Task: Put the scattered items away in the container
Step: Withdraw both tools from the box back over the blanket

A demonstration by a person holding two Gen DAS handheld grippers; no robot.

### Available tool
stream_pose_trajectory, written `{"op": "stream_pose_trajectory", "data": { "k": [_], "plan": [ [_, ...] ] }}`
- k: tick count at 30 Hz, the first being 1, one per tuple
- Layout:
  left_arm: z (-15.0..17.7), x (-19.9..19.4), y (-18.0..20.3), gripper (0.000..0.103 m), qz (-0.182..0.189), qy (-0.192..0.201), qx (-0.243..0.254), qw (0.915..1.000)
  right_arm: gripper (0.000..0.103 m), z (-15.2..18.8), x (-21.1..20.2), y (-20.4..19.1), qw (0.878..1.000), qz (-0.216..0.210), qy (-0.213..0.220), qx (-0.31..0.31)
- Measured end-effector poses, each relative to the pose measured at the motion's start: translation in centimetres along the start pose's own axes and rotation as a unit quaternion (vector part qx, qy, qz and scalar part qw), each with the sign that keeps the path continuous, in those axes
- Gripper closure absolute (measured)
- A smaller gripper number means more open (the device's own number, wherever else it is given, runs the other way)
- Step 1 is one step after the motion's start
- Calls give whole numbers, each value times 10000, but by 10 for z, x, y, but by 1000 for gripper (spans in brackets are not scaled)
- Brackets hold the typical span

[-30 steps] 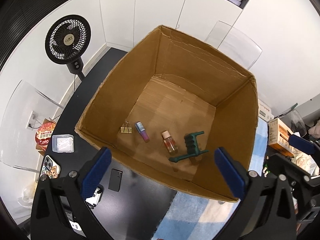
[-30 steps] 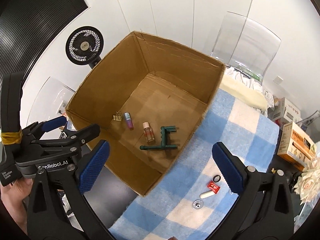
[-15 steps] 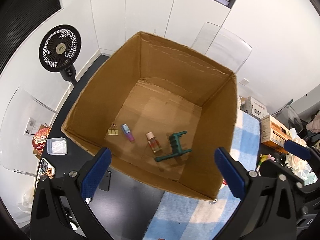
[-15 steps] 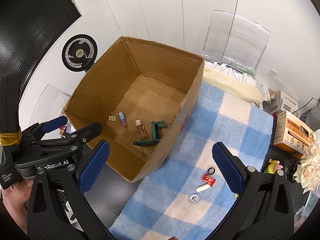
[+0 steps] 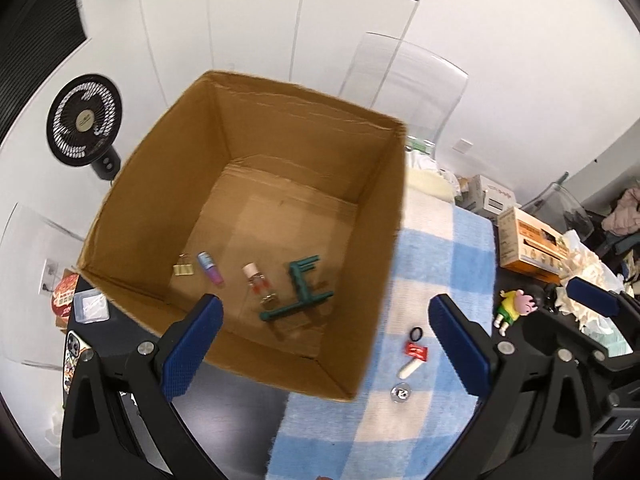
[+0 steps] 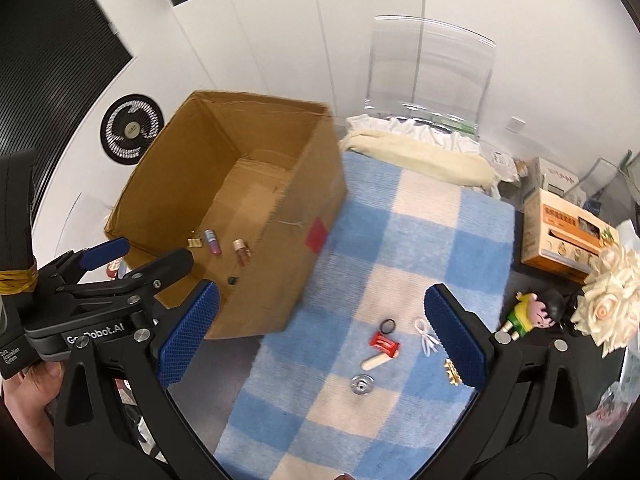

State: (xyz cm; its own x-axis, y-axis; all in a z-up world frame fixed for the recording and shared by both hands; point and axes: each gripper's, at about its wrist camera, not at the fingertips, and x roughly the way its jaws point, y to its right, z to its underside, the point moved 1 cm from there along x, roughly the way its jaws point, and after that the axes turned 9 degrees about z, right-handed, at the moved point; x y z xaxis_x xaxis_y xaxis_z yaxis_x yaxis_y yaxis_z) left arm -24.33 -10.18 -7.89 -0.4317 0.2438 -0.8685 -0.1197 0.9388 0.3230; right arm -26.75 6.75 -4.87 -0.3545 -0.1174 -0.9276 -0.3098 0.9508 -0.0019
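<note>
Right wrist view: my right tongs (image 6: pixel 320 332) hang spread wide and empty above the checked cloth (image 6: pixel 420 232), the loose items between and just ahead of the blue pads.
Left tongs: my left tongs (image 5: pixel 326 344) also gape wide with nothing held, poised over the near rim of the cardboard box (image 5: pixel 384 240).
Container: open-topped, standing on the dark table (image 5: pixel 224 420) with its right side against the cloth edge; already inside are a binder clip (image 5: pixel 183 269), a small purple tube (image 5: pixel 210 272), a little bottle (image 5: pixel 258 285) and a green plastic piece (image 5: pixel 301 292).
Outstanding items: a black ring (image 6: pixel 387 325), a red wrapper (image 6: pixel 385 343), a white stick (image 6: pixel 375 361) touching the wrapper, a metal disc (image 6: pixel 362 384), a white bow (image 6: pixel 427 335) and a gold clip (image 6: pixel 453 370) — all on the cloth, well clear of the box.
Step in hand: in my judgement, choosing and approaching the next pickup with the right tongs.
Method advised: descend straight; straddle the white stick across its narrow width; close fully before lifting.
Risk: flat pieces — disc and ring — may slip; the soft cloth may snag.
</note>
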Motion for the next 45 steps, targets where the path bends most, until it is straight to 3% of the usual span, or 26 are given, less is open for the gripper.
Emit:
{"op": "stream_pose_trajectory", "data": {
  "k": [12, 26, 45],
  "plan": [
    [-2, 10, 60, 1, 127, -93, 468, 9988, 0, 10, -22, 63, 9987, 156, 164, 456],
    [20, 36, 129, 1, 273, -371, 941, 9945, 0, 48, -29, 135, 9947, 246, 130, 995],
    [65, 73, 153, 1, 260, -855, 1132, 9895, 0, 95, -4, 169, 9911, 220, -110, 1310]
  ]
}}
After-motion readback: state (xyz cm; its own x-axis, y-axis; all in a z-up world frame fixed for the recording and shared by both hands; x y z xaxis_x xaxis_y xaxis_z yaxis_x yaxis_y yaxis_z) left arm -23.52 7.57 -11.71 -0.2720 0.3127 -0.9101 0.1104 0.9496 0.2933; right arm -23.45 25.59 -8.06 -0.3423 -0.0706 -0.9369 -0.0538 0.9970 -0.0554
